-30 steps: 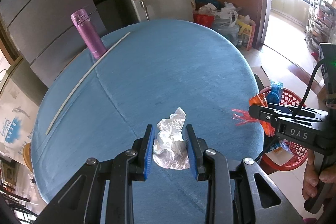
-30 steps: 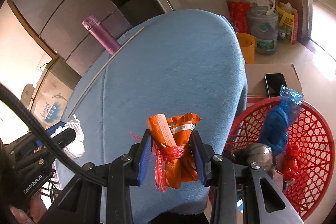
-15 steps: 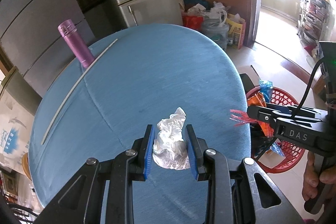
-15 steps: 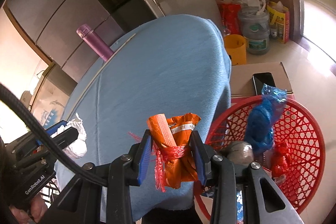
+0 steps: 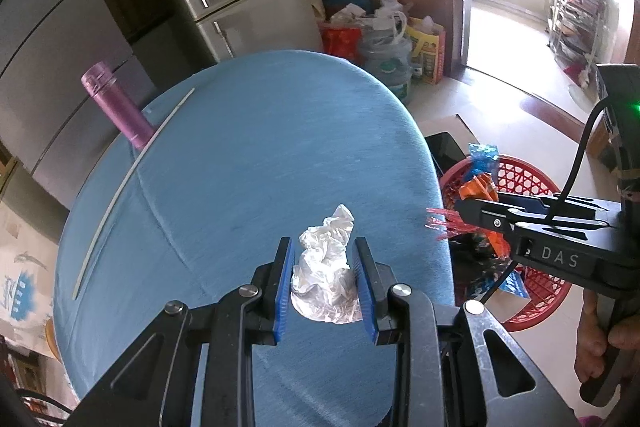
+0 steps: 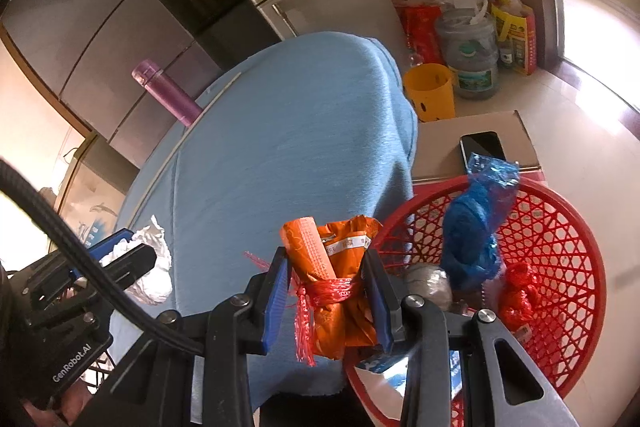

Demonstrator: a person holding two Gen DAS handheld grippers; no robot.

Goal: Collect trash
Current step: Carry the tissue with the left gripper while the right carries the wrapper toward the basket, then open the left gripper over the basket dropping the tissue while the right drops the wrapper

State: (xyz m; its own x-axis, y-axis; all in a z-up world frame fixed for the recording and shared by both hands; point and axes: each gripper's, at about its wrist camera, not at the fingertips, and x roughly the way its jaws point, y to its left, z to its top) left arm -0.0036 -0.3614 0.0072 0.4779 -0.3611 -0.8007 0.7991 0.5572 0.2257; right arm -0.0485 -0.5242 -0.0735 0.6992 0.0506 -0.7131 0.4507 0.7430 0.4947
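A round table [image 5: 248, 163] covered in blue cloth fills both views, with a red mesh basket [image 6: 560, 227] on the floor just beside its edge. Inside the basket lie a twisted blue plastic bag [image 6: 472, 235] standing up against the near rim, a grey foil ball [image 6: 428, 281], a small red knotted bundle [image 6: 516, 291] and a blue-and-white packet [image 6: 384, 367] low at the near side.

The left hand-held gripper [image 5: 325, 283] is pinching a crumpled white plastic wad [image 5: 326, 267] between its blue pads, held over the near part of the table; whether the wad touches the cloth cannot be told.

The right hand-held gripper [image 6: 328, 299] is clamped on an orange wrapper bundle [image 6: 332, 267] tied round with red mesh netting [image 6: 332, 287]. The bundle sits at the table's edge, next to the basket's near rim and not inside it.

At the far side of the table a purple flask [image 5: 116, 107] stands upright, and a thin white strip [image 5: 120, 187] lies along the cloth. On the floor beyond the basket, a dark phone [image 6: 482, 147] rests on a cardboard box [image 6: 460, 135], with a yellow bucket [image 6: 430, 93] behind it.
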